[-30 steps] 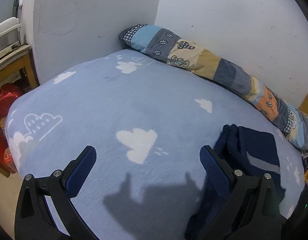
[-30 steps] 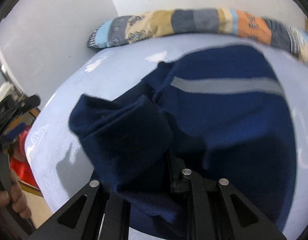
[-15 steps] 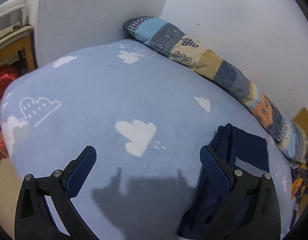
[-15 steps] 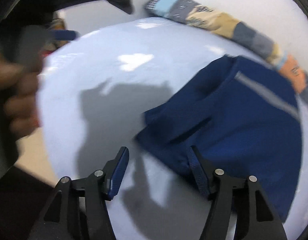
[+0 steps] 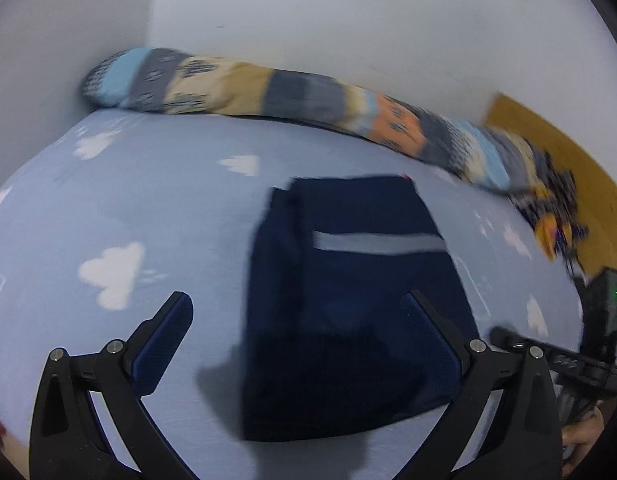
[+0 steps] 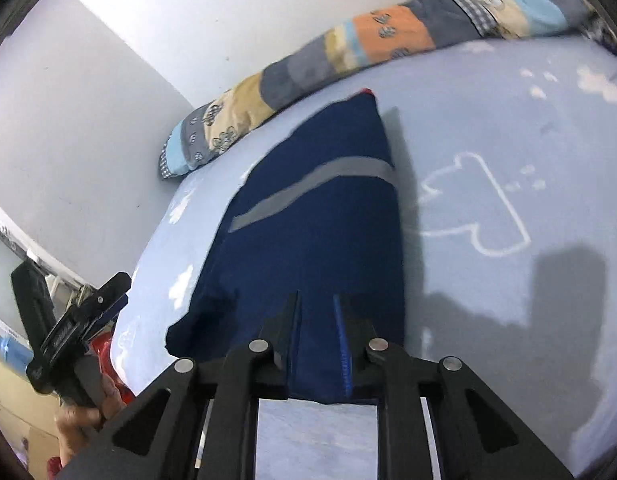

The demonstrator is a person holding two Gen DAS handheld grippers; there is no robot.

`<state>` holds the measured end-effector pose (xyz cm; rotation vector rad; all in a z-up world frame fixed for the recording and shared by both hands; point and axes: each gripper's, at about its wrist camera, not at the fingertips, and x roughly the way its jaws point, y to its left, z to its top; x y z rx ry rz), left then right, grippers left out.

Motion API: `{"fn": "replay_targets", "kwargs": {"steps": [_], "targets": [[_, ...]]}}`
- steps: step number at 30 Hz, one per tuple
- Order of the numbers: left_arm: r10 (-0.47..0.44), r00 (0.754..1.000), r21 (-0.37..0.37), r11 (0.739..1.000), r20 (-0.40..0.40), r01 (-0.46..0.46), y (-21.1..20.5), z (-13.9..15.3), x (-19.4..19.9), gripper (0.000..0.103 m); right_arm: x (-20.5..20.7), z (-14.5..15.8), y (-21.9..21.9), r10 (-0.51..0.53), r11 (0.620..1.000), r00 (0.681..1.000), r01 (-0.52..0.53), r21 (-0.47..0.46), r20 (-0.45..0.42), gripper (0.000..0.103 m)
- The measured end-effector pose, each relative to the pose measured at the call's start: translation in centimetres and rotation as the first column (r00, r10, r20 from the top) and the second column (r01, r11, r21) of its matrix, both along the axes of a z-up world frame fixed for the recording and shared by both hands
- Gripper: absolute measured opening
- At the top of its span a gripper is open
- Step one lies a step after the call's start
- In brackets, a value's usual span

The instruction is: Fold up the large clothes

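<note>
the navy garment, folded into a rough rectangle with a grey reflective stripe across its upper half, lies flat on the light blue cloud-print blanket, right of centre in the left wrist view and running away from the camera in the right wrist view. the right gripper sits at the garment's near edge, its jaws closing with only a narrow gap between them, and the navy cloth's near edge lies between the blue pads; whether the pads already press the cloth cannot be told. the left gripper hangs above the blanket with its jaws spread wide, released, the garment's near end showing between the fingers but not touched by them. a long patchwork bolster pillow lies along the white wall behind the blanket, well apart from the garment. at the left edge of the right wrist view a person's hand grips the black handle of the other gripper.
</note>
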<state>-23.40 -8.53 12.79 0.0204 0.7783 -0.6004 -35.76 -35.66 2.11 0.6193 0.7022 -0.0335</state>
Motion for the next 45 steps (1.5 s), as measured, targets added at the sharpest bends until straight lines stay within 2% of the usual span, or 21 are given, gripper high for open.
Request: {"fn": "replay_targets", "kwargs": {"steps": [2,4,6,7,9,12,14,17,20,21,23,24,26,28,31,35,38,39,41,45], "targets": [[-0.043,0.999,0.011,0.999,-0.011,0.043,-1.4,-0.4,-0.4,0.103,0.5,-1.9,1.1,0.043,0.999,0.998,-0.044,-0.011,-0.042,0.017],[-0.066,0.997,0.013,0.998,-0.044,0.067,-2.5,-1.2,-0.5,0.103,1.6,-3.7,3.3,0.080,0.991,0.991,-0.090,-0.103,-0.106,0.018],[-0.072,0.994,0.025,0.997,-0.085,0.075,-3.2,-2.1,-0.4,0.103,2.5,-5.5,5.1,0.109,0.964,0.979,-0.147,-0.220,-0.174,0.017],[-0.067,0.993,0.036,0.997,-0.093,0.071,-3.4,-2.4,-0.2,0.103,2.8,-5.7,5.3,0.112,0.962,0.979,-0.150,-0.226,-0.171,0.017],[-0.066,0.992,0.048,0.996,-0.104,0.072,-3.7,-2.9,-0.4,0.103,2.9,-5.5,4.5,0.110,0.974,0.977,-0.143,-0.175,-0.184,0.018],[-0.070,0.991,0.054,0.996,-0.113,0.077,-3.9,-3.2,-0.5,0.103,2.4,-3.5,4.2,0.159,0.970,0.967,-0.190,-0.150,-0.199,0.021],[-0.071,0.992,0.060,0.995,-0.105,0.077,-4.5,-3.4,-0.4,0.103,1.6,-1.4,3.5,0.168,0.977,0.979,-0.181,-0.110,-0.118,0.021],[-0.074,0.992,0.061,0.995,-0.099,0.080,-5.2,-3.6,0.0,0.103,2.1,1.9,2.0,0.117,0.984,0.992,-0.122,-0.127,-0.048,0.021],[-0.080,0.989,0.082,0.993,-0.123,0.090,-6.4,-4.3,0.5,0.103,4.4,4.1,0.0,0.080,0.985,0.996,-0.084,-0.153,-0.036,0.024],[-0.077,0.989,0.099,0.991,-0.129,0.090,-6.8,-4.5,0.5,0.103,5.7,4.8,-0.8,0.059,0.984,0.997,-0.065,-0.169,-0.042,0.024],[-0.055,0.989,0.183,0.980,-0.135,0.079,-7.8,-5.3,0.8,0.103,9.0,5.4,-1.7,0.047,0.984,0.998,-0.054,-0.170,-0.048,0.026],[-0.038,0.990,0.248,0.966,-0.135,0.071,-8.4,-6.0,1.0,0.103,10.9,5.2,-2.0,0.035,0.983,0.997,-0.047,-0.178,-0.069,0.032],[-0.008,0.986,0.330,0.942,-0.167,0.064,-8.8,-7.3,1.4,0.103,13.8,4.1,-2.5,0.010,0.981,0.995,-0.030,-0.191,-0.104,0.033],[0.014,0.977,0.309,0.949,-0.211,0.053,-8.4,-7.9,1.8,0.103,17.0,2.2,-2.9,-0.010,0.977,0.989,-0.023,-0.214,-0.149,0.032],[0.024,0.973,0.305,0.951,-0.229,0.048,-7.9,-7.9,2.0,0.103,19.1,-0.5,-3.3,-0.035,0.968,0.977,-0.019,-0.249,-0.210,0.033],[0.037,0.968,0.288,0.957,-0.247,0.037,-7.3,-8.1,2.1,0.103,21.7,-3.8,-3.1,-0.015,0.966,0.938,-0.075,-0.246,-0.345,0.037],[0.047,0.965,0.246,0.969,-0.259,0.019,-6.7,-7.5,1.9,0.103,22.3,-2.1,-2.4,-0.016,0.953,0.927,-0.100,-0.288,-0.375,0.036],[0.046,0.964,0.214,0.977,-0.263,0.012,-6.4,-7.1,1.9,0.103,22.3,-0.7,-1.9,-0.017,0.945,0.943,-0.093,-0.313,-0.332,0.036],[0.071,0.966,0.177,0.984,-0.250,-0.026,-5.5,-6.3,2.3,0.103,22.6,1.2,-0.6,0.025,0.947,0.964,-0.108,-0.303,-0.266,0.036],[0.117,0.964,0.210,0.975,-0.239,-0.066,-4.5,-6.5,2.7,0.103,24.9,0.7,2.4,0.109,0.947,0.956,-0.184,-0.263,-0.274,0.034]]}}
